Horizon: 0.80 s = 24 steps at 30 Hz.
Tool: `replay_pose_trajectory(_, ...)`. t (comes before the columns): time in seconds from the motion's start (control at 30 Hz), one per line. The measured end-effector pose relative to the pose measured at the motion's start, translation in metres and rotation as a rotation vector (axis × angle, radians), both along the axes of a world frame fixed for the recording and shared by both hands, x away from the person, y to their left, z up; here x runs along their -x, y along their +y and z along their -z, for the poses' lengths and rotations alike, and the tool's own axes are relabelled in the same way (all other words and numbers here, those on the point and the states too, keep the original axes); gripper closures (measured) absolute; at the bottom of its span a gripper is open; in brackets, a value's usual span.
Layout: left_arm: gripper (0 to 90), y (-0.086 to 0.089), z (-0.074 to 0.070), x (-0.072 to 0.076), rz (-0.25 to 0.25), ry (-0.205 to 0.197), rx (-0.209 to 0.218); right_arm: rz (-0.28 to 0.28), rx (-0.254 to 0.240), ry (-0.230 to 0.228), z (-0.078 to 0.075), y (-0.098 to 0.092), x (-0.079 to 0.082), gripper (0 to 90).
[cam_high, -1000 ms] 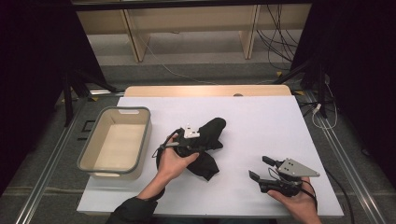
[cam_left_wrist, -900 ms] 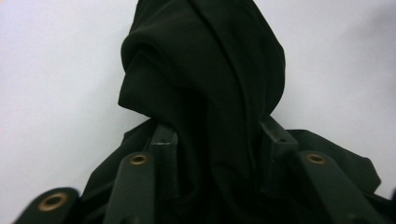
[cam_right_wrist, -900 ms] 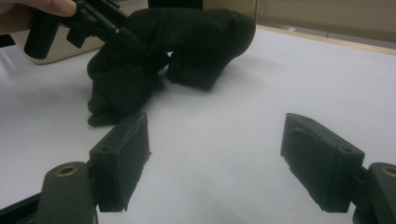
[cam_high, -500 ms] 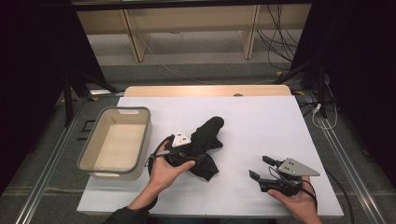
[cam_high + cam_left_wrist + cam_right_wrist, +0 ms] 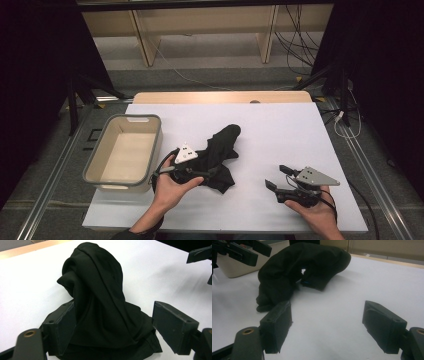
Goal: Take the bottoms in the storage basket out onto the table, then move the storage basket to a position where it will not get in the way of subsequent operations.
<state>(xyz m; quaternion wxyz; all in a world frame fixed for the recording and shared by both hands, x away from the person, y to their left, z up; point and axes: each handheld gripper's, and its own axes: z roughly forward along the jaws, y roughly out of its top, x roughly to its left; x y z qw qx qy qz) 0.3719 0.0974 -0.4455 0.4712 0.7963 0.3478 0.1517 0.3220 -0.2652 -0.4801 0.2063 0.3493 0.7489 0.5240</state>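
Two tongs over the white bench here. Left tongs have just been opening and now stand spread wide, with the crumpled black cloth bunched up between the jaws; one jaw sits against its near edge, the other is clear of it, so nothing is pinched. Right tongs are spread too, nothing between them, well apart from the cloth. Beige bin sits just beyond the left tongs, on the side away from the cloth.

Even overhead light, white table bright, surroundings dark; soft shadows; gripper views slightly soft, grainy.
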Motion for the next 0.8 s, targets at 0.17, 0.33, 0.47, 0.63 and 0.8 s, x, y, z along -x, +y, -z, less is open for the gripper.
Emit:
replay_pose_trajectory(0.17,20.5,0.0009,-0.0018,0.0003,-0.012,-0.016,-0.01,0.001,0.002,0.0,-0.0006,-0.0005,0.0011,24.5)
replay_pose_trajectory(0.33,20.8,0.001,-0.0024,-0.0014,-0.012,-0.019,-0.01,-0.001,0.005,-0.007,-0.0003,-0.0007,0.0023,24.7)
replay_pose_trajectory(0.47,20.8,-0.0003,-0.0028,-0.0017,-0.012,-0.021,-0.009,0.0,0.011,-0.009,-0.0004,-0.0017,0.0031,24.7)
replay_pose_trajectory(0.63,21.0,0.0,-0.0045,-0.0024,-0.014,-0.024,-0.009,0.003,-0.002,-0.012,0.0,-0.0016,0.0037,24.7)
replay_pose_trajectory(0.8,21.1,-0.0001,-0.005,-0.0022,-0.016,-0.027,-0.009,0.004,0.015,-0.013,-0.001,-0.0024,0.0045,24.9)
